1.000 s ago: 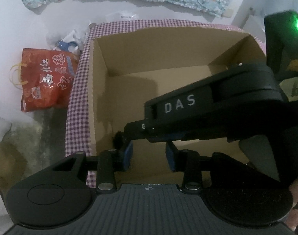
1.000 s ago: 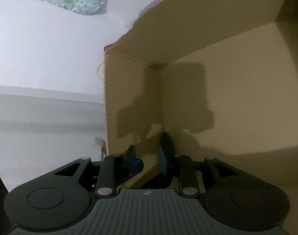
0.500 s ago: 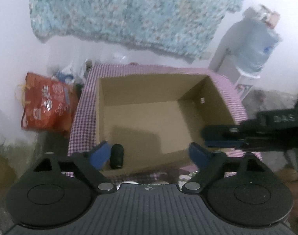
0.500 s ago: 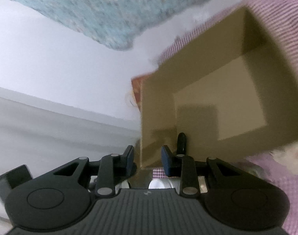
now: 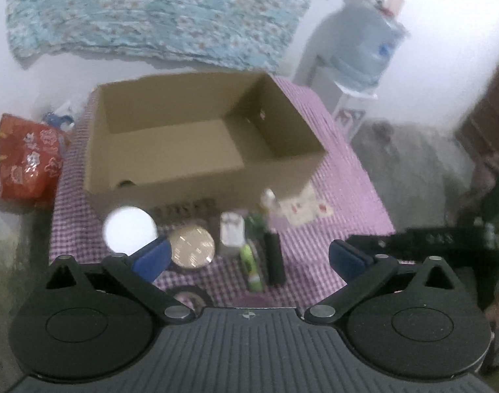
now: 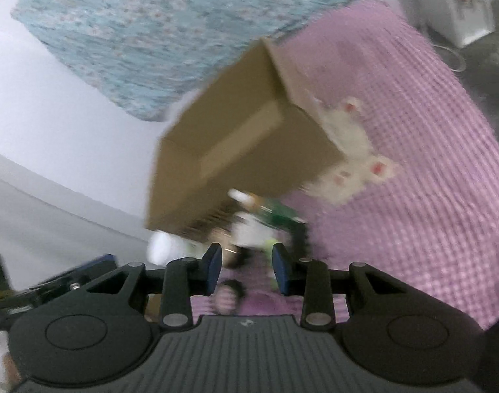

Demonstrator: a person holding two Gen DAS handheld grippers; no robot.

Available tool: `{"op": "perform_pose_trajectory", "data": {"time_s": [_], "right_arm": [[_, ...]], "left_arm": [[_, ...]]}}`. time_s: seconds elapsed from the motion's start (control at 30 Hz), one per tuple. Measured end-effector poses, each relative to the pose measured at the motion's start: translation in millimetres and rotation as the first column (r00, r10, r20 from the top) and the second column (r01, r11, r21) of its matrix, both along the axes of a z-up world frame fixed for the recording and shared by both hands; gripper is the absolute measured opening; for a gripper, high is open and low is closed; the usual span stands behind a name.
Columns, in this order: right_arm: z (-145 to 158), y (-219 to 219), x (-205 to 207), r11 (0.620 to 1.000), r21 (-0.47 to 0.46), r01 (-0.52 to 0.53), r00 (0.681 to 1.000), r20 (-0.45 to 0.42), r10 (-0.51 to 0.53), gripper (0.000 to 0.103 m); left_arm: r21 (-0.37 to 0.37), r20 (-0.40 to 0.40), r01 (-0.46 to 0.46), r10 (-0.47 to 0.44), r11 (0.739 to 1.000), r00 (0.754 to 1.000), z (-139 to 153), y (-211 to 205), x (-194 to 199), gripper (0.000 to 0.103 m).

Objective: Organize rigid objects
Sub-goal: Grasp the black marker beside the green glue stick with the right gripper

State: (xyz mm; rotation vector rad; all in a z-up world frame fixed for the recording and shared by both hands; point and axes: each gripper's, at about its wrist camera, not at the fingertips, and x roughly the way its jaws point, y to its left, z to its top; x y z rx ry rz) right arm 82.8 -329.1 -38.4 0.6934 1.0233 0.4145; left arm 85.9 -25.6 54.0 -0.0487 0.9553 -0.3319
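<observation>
An open cardboard box (image 5: 190, 144) stands on a purple checked cloth (image 5: 344, 177); a small dark object (image 5: 126, 183) lies in its near left corner. In front of it lie a white round lid (image 5: 129, 229), a shiny round tin (image 5: 192, 245), a white case (image 5: 231, 232), a green bottle (image 5: 259, 219), a green marker (image 5: 249, 262) and a black cylinder (image 5: 274, 255). My left gripper (image 5: 249, 257) hovers above them, its jaws opening wide with nothing between them. My right gripper (image 6: 247, 268) stands narrowly open and empty, back from the box (image 6: 249, 150).
A red bag (image 5: 26, 160) sits on the floor left of the table. A water dispenser (image 5: 364, 65) stands at the back right, and a floral cloth (image 5: 151, 9) hangs on the wall. A tape roll (image 5: 187, 294) lies near the front edge.
Both grippers have drawn back out of the box towards the table's front. The left jaws have spread wide, leaving the dark object in the box. The right jaws look much the same.
</observation>
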Motion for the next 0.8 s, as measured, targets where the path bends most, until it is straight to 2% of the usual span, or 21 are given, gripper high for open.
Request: {"op": "perform_pose_trajectory", "data": {"time_s": [0.17,0.27,0.37,0.43,0.53,0.8], "right_arm": [[-24.7,-0.2,4.5,1.0,-0.02,0.002,0.999,-0.034,-0.003,0.036],[-33.2,4.2,18.4,1.0,-0.027,-0.008,0.999,-0.038,0.007,0.036],[-43.2,6.9,33.6,1.0,-0.018,-0.022,0.998,-0.053,0.021,0.036],[-51.2,8.3,43.0,0.999,-0.009,-0.034,0.998,-0.06,0.034,0.036],[-60.0,15.6,54.3,0.999,0.001,-0.054,0.996,-0.075,0.053,0.036],[-79.8,27.9,70.7,0.996,0.025,-0.084,0.988,-0.125,0.087,0.032]], "left_arm": [[0.123,0.047,0.069,-0.075,0.99,0.996,-29.4,-34.1,-9.4,0.1],[0.161,0.052,0.107,-0.117,0.981,0.992,-43.8,-51.1,-5.7,0.098],[0.169,0.046,0.142,-0.152,0.975,0.987,-57.5,-62.2,-4.9,0.089],[0.177,0.032,0.158,-0.166,0.972,0.986,-65.2,-68.9,0.5,0.075],[0.177,-0.006,0.168,-0.17,0.97,0.985,-76.3,-75.3,10.2,0.064],[0.164,-0.098,0.174,-0.16,0.971,0.982,-98.8,-87.5,32.4,0.044]]}}
